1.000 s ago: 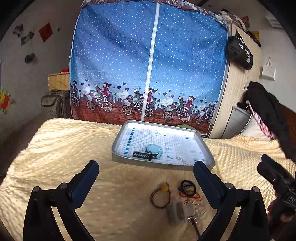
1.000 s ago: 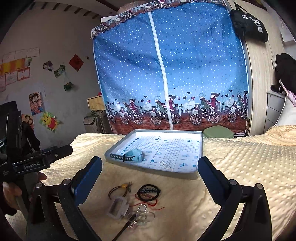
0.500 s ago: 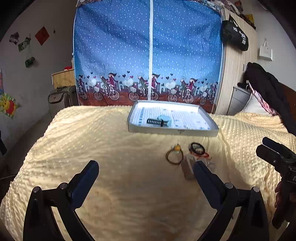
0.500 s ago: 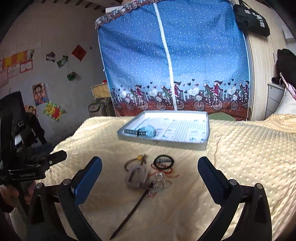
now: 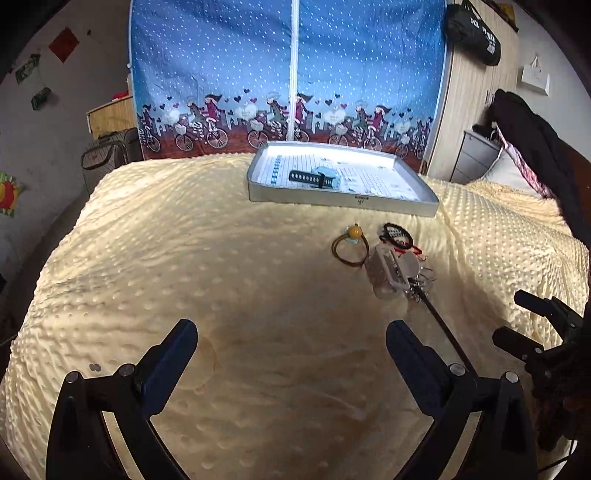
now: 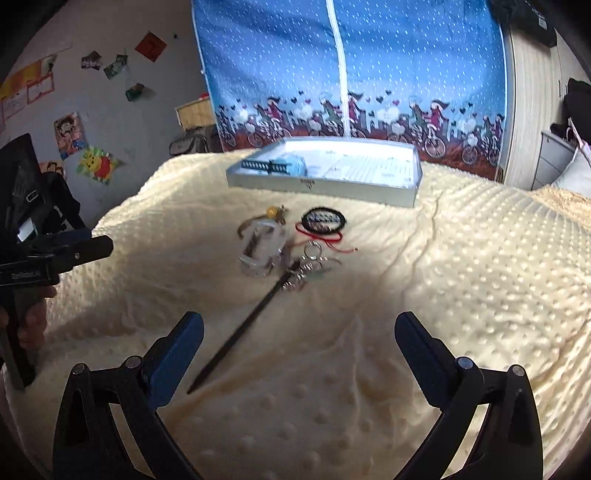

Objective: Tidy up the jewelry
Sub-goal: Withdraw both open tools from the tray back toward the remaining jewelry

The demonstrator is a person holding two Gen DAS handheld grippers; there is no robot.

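Grippers left (image 5: 291,347), right (image 6: 299,339): jaws spread, empty; jewelry (image 6: 291,247) before tray (image 6: 321,182); lettering unreadable.

Keyring cluster (image 6: 308,267) blurred; clear case (image 5: 388,271) contents indistinct

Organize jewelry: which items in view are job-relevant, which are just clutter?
Job:
tray
blue watch, in the tray
hair tie with yellow bead
black bracelet
red cord
clear case
metal rings
black stick

Clutter:
blue curtain
black bag
wall posters
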